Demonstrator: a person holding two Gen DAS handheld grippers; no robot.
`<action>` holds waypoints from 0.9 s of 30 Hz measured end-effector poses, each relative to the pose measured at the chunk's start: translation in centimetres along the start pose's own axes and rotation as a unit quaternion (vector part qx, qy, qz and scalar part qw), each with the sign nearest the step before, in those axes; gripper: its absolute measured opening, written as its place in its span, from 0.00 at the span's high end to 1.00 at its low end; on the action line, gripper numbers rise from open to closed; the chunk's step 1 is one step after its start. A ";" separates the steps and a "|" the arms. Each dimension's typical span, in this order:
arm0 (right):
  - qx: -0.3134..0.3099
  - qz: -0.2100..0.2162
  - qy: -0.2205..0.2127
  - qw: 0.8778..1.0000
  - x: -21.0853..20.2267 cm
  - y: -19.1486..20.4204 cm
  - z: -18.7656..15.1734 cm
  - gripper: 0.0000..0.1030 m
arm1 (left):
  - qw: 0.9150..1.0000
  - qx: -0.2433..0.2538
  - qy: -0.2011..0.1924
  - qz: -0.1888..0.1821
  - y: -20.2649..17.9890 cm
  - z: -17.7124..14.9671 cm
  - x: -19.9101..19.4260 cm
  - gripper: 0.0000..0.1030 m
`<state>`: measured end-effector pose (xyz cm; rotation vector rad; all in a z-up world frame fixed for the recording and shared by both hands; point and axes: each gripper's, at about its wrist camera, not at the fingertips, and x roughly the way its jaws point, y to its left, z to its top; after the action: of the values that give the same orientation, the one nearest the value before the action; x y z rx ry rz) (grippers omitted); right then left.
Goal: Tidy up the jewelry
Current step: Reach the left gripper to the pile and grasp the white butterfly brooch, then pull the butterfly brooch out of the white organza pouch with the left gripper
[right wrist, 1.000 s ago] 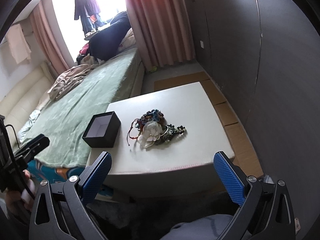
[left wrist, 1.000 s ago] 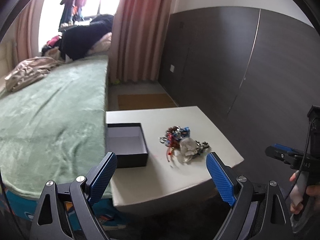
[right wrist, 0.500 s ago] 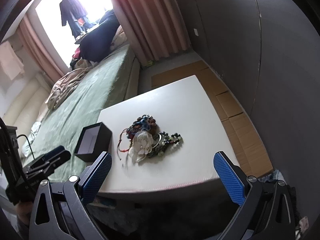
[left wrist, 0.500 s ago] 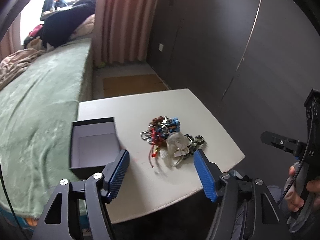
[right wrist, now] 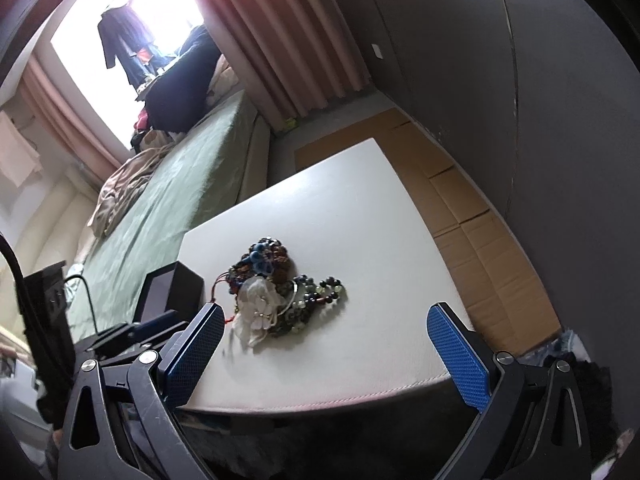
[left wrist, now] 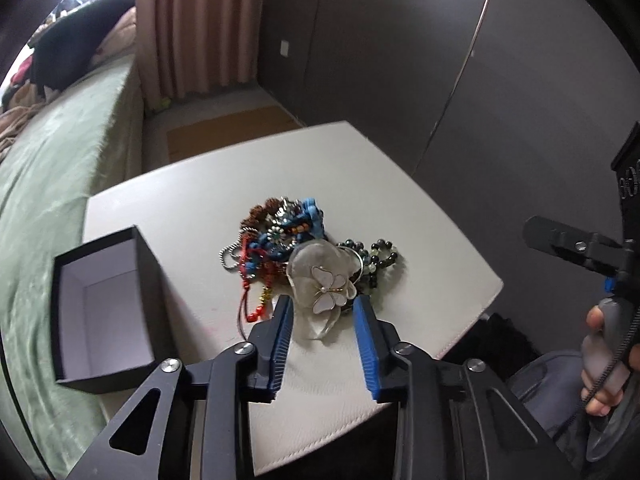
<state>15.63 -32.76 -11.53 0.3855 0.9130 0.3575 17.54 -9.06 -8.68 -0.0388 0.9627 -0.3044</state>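
You are lining up the first pick: your left tool [left wrist: 323, 314], jaws just narrowing, nothing clamped, brackets the translucent white-flower hairpiece [left wrist: 322, 286] atop the jewelry heap on the white tabletop [left wrist: 420, 240]. Right tool [right wrist: 326, 330] gapes wide. Next, descend, clamp, carry to the open black box [left wrist: 104, 308].

Left gripper [left wrist: 323, 312] fingers narrowing, right gripper [right wrist: 326, 338] wide.

no readable text, labels, brands, numbers or signs
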 end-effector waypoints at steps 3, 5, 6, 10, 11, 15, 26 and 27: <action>0.013 0.006 0.002 1.000 0.2 -0.9 0.1 0.00 | 1.000 0.004 0.013 0.002 -0.1 0.3 1.5 0.69; 0.020 0.010 0.003 1.000 0.3 -1.4 0.1 0.00 | 1.000 0.010 0.018 0.004 -0.4 0.4 2.4 0.69; 0.024 0.011 0.003 1.000 0.4 -1.6 0.1 0.00 | 1.000 0.014 0.022 0.007 -0.5 0.6 3.0 0.69; 0.039 0.006 0.004 0.999 0.6 -2.8 0.2 0.00 | 0.999 0.018 0.038 0.018 -0.7 0.9 5.0 0.69; 0.043 0.005 0.005 0.999 0.6 -3.2 0.3 0.00 | 0.999 0.017 0.041 0.019 -0.7 0.9 5.4 0.69; 0.063 0.018 0.008 0.998 0.7 -4.3 0.4 0.00 | 0.998 0.022 0.049 0.031 -0.9 1.2 6.7 0.69; 0.069 0.024 0.022 0.997 1.5 -4.7 0.4 0.00 | 0.997 0.017 0.055 0.045 -1.2 1.4 8.8 0.69; 0.069 0.024 0.023 0.997 1.6 -4.7 0.4 0.00 | 0.997 0.016 0.056 0.044 -1.3 1.4 8.9 0.69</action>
<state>17.46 -36.22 -14.60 0.5283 0.9769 0.3503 23.12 -12.82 -14.76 0.0506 1.0681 -0.2427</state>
